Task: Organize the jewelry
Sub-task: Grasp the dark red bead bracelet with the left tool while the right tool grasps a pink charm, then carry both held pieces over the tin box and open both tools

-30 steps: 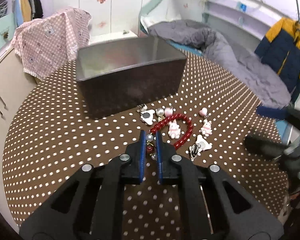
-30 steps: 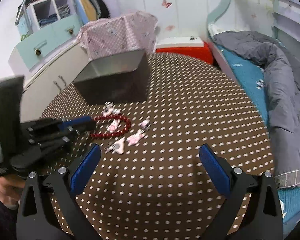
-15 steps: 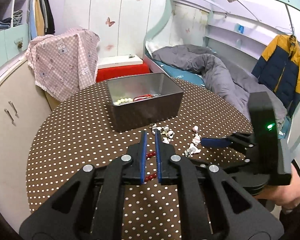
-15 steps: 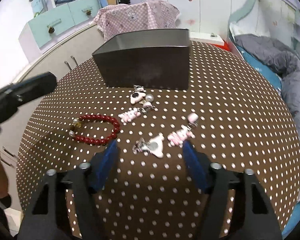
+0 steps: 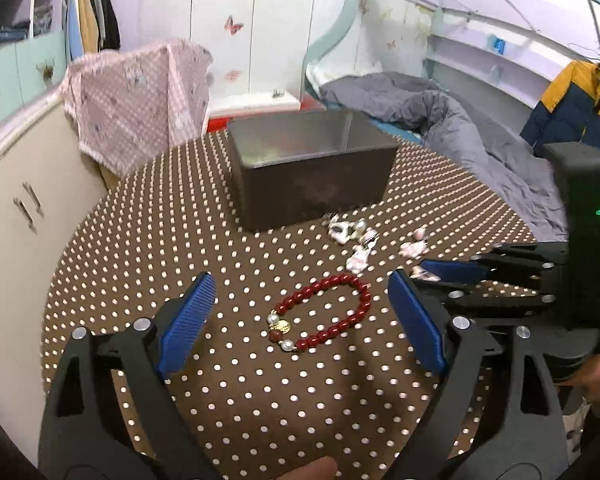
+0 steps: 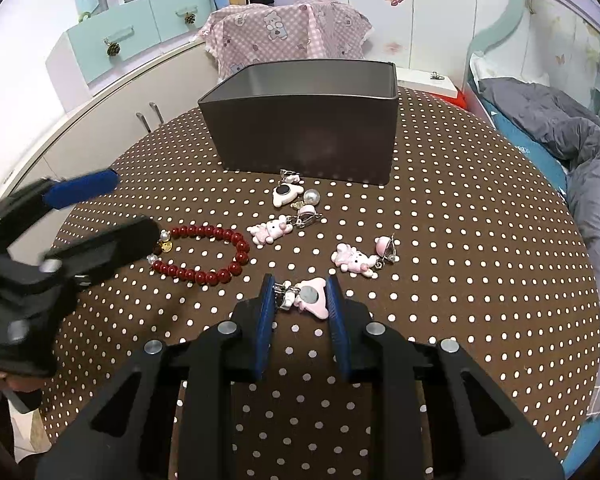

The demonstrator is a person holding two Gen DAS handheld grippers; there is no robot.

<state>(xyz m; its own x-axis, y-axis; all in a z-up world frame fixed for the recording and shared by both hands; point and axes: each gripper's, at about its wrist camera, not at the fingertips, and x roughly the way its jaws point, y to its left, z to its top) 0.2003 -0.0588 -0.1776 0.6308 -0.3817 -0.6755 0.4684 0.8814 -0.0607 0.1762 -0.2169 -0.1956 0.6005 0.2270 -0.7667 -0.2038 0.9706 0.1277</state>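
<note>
A red bead bracelet (image 5: 324, 312) lies flat on the dotted tablecloth, between the wide-open fingers of my left gripper (image 5: 300, 312); it also shows in the right wrist view (image 6: 204, 254). My right gripper (image 6: 300, 300) has its jaws closing around a pink and white charm clip (image 6: 310, 298) that rests on the cloth. Several other pink charm clips (image 6: 278, 230) lie between it and the dark metal box (image 6: 304, 136). The box (image 5: 312, 172) stands at the far side.
The round table (image 6: 480, 240) has a brown white-dotted cloth. A pink checked cloth (image 6: 284, 36) drapes over something behind the box. White cabinets (image 5: 16, 208) stand left, a bed with a grey duvet (image 5: 460, 128) right.
My left gripper opened and let go of the red bracelet, which now lies on the cloth. My right gripper moved in and narrowed its jaws around the pink charm clip.
</note>
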